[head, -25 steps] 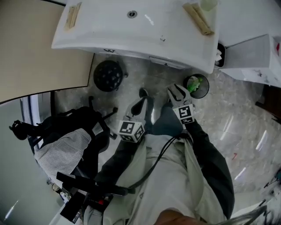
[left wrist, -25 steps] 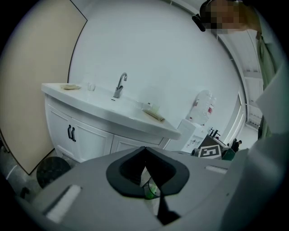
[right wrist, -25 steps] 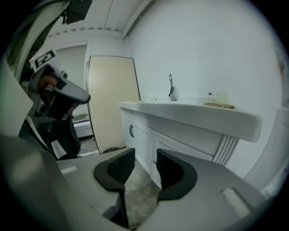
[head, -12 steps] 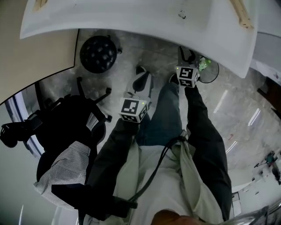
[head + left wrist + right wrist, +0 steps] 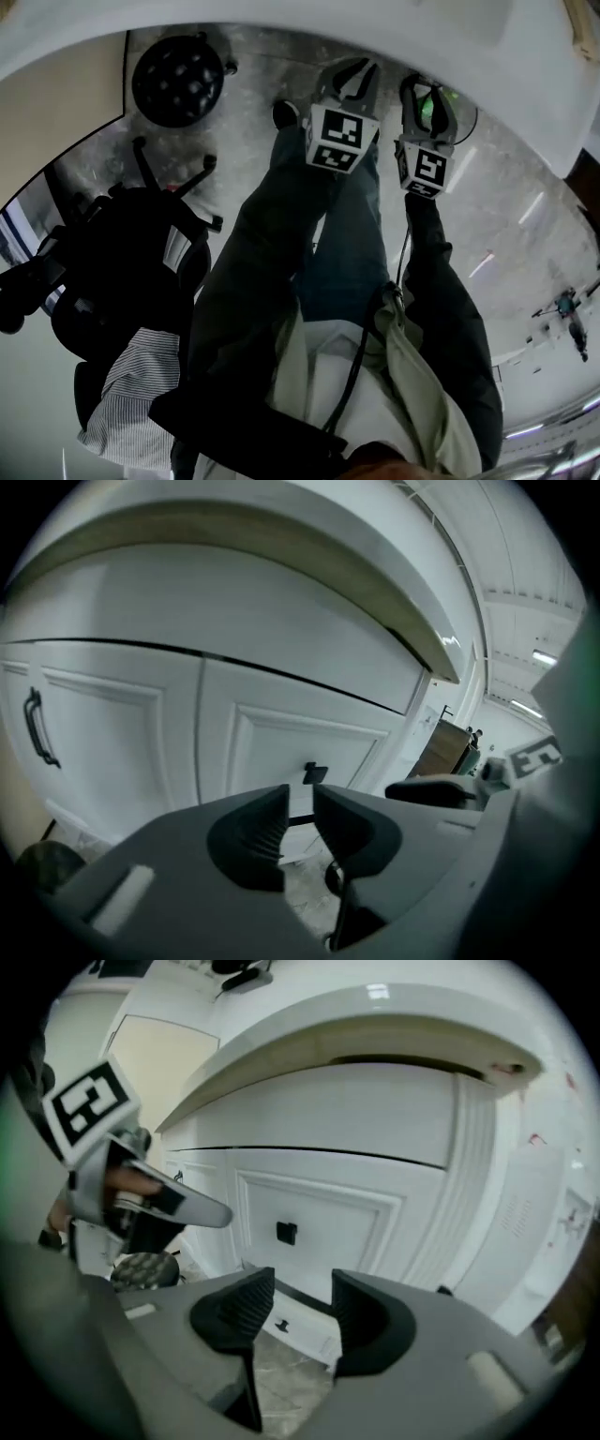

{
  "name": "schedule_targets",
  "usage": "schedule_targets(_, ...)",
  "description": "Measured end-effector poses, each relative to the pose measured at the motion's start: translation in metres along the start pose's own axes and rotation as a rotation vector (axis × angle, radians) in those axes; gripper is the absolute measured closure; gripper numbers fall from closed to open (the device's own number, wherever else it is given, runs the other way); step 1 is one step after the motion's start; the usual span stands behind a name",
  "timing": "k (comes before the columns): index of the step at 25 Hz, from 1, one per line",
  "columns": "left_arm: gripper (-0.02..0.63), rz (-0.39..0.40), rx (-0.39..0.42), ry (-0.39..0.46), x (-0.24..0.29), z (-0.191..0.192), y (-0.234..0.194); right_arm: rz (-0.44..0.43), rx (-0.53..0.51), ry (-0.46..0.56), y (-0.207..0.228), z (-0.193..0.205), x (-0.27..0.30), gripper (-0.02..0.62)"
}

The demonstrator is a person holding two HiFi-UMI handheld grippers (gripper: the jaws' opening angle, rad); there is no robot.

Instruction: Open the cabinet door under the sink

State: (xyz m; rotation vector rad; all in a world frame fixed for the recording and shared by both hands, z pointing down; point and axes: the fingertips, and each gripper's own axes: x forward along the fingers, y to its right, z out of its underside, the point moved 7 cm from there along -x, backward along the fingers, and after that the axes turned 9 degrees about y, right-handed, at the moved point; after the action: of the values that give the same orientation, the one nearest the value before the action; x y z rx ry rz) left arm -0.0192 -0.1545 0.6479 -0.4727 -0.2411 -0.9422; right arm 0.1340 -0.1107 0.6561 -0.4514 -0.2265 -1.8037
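Note:
The white cabinet under the sink (image 5: pixel 187 724) fills both gripper views, its doors closed. The right-hand door (image 5: pixel 319 1213) carries a small black square knob (image 5: pixel 286 1233), the same knob (image 5: pixel 315 773) that shows in the left gripper view. A long black handle (image 5: pixel 36 726) sits on the left-hand door. My left gripper (image 5: pixel 300 799) faces the knob from a short way off; its jaws are opening, a narrow gap with nothing between them. My right gripper (image 5: pixel 303 1283) is open and opening wider, empty, and also points at the knob. In the head view both grippers (image 5: pixel 354 80) (image 5: pixel 428 98) reach under the sink's rim (image 5: pixel 281 28).
A black round perforated bin (image 5: pixel 178 82) stands on the marble floor at the left. A black office chair (image 5: pixel 122 272) with a striped cloth (image 5: pixel 131 394) is behind on the left. A bin holding something green (image 5: pixel 441 98) lies behind the right gripper. The person's shoe (image 5: pixel 284 114) is near the cabinet.
Both grippers have dropped and moved forward under the sink's rim towards the cabinet. The head has leaned in, so the sink now covers the top of the view.

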Motion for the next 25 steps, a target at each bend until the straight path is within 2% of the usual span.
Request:
schedule_targets(1,0.485,0.025,-0.005,-0.004,0.012,0.002,0.006,0.011,0.046,-0.012,0.002,0.009,-0.015,0.406)
schedule_targets(4,0.438,0.059,0.001,-0.014,0.034,0.012,0.023,0.014,0.137,-0.094,0.002,0.043,-0.062,0.396)
schedule_targets(8,0.427,0.010,0.067,-0.004,0.056,0.018,0.036,0.003,0.151,-0.156,0.007,0.070,-0.106,0.396)
schedule_targets(12,0.413,-0.095,0.048,-0.021,0.072,0.022,0.027,0.011,0.192,-0.173,0.018,0.087,-0.126,0.396)
schedule_targets(17,0.415,-0.127,0.061,-0.018,0.086,0.010,0.033,0.013,0.255,-0.148,0.027,0.086,-0.140,0.396)
schedule_targets(19,0.441,-0.160,0.064,-0.020,0.088,0.011,0.037,0.009,0.277,-0.141,0.033,0.084,-0.144,0.396)
schedule_targets(25,0.455,-0.200,0.122,0.001,0.083,0.012,0.036,0.035,0.285,-0.128,0.059,0.100,-0.168,0.396)
